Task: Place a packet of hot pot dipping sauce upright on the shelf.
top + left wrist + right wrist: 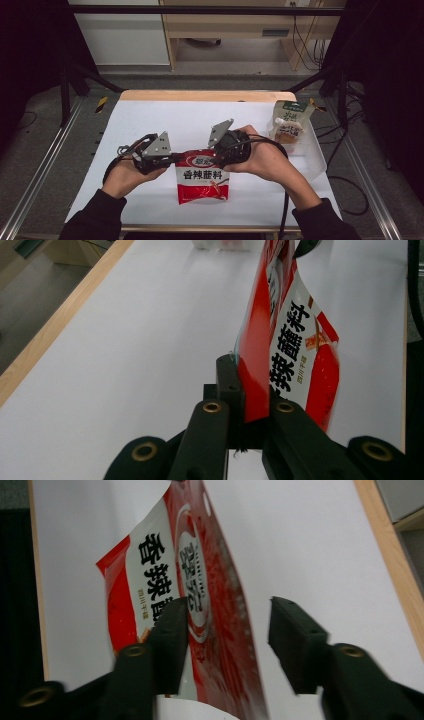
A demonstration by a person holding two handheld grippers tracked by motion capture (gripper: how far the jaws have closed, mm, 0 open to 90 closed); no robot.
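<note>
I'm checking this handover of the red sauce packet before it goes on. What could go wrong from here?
1. The left gripper pinches only the top corner of the red packet; hanging from one edge, it may swing or slip.
2. The right gripper has its jaws apart around the packet's other corner, pads not pressing, so it gives no support.
3. If dropped, the packet could slide toward the clear tray holding the spouted pouch.

The sauce packet (pixel 202 179) hangs over the table (pixel 150 120), left of the tray (pixel 315 150).
</note>
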